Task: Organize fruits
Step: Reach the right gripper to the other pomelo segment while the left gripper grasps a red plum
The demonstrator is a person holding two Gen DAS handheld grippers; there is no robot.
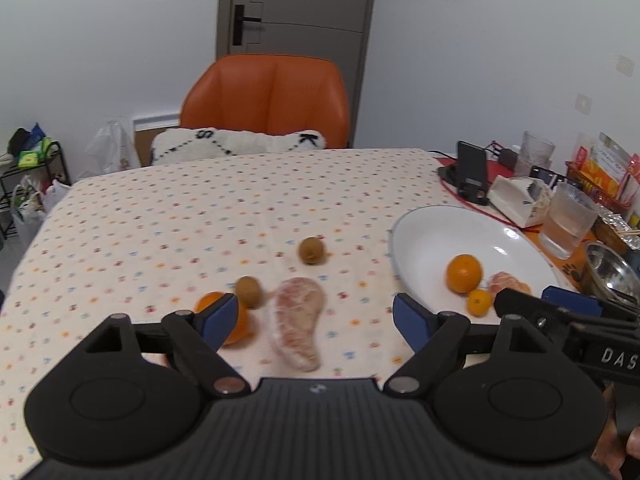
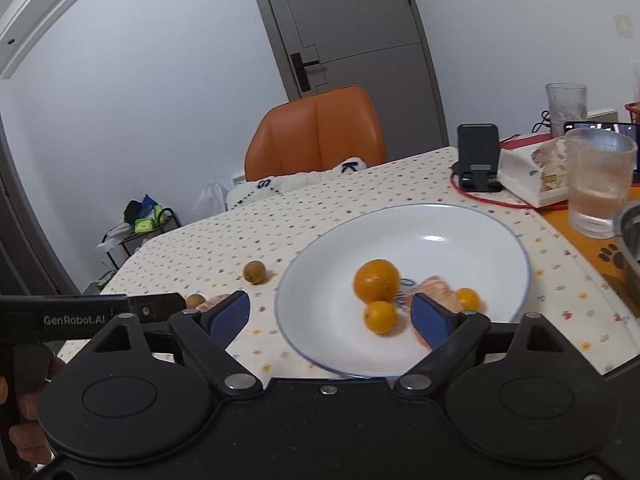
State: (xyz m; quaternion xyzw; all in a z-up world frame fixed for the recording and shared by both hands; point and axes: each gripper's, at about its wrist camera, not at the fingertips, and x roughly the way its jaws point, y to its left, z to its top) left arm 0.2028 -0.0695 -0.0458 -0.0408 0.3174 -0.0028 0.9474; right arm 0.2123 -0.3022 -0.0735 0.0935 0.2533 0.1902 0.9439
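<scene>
Fingers of the left gripper [image 1: 316,318] spread wide, nothing between the blue pads. Peeled pomelo segment [image 1: 298,322] lies on the tablecloth [image 1: 160,220] in the gap, nearer the left pad, touching neither. Left fingertip overlaps an orange piece [image 1: 234,320] in the left wrist view; contact cannot be told. Near kiwi [image 1: 249,291] sits just beside that orange piece, close to the segment's upper end. Far kiwi [image 1: 311,250] lies alone farther out on the cloth, well apart from both fingers.

Right gripper [image 2: 332,314] also gapes wide and holds nothing. It hovers at the near rim of the white plate [image 2: 480,240]. Small orange [image 2: 380,317] lies in the plate between the two pads, clear of both. Large orange [image 2: 376,281] sits just behind it, touching or nearly so. Right pad covers part of a peeled pinkish segment [image 2: 438,286] in the plate; a second small orange [image 2: 468,299] rests just beside that piece.

Outward: ribbed glass [image 2: 600,182] with some water past the plate's right rim, black phone stand [image 2: 479,156] beyond it, metal bowl [image 1: 610,272] at the right edge, orange chair [image 1: 266,100] at the table's far side, grey door [image 1: 296,4] behind.
</scene>
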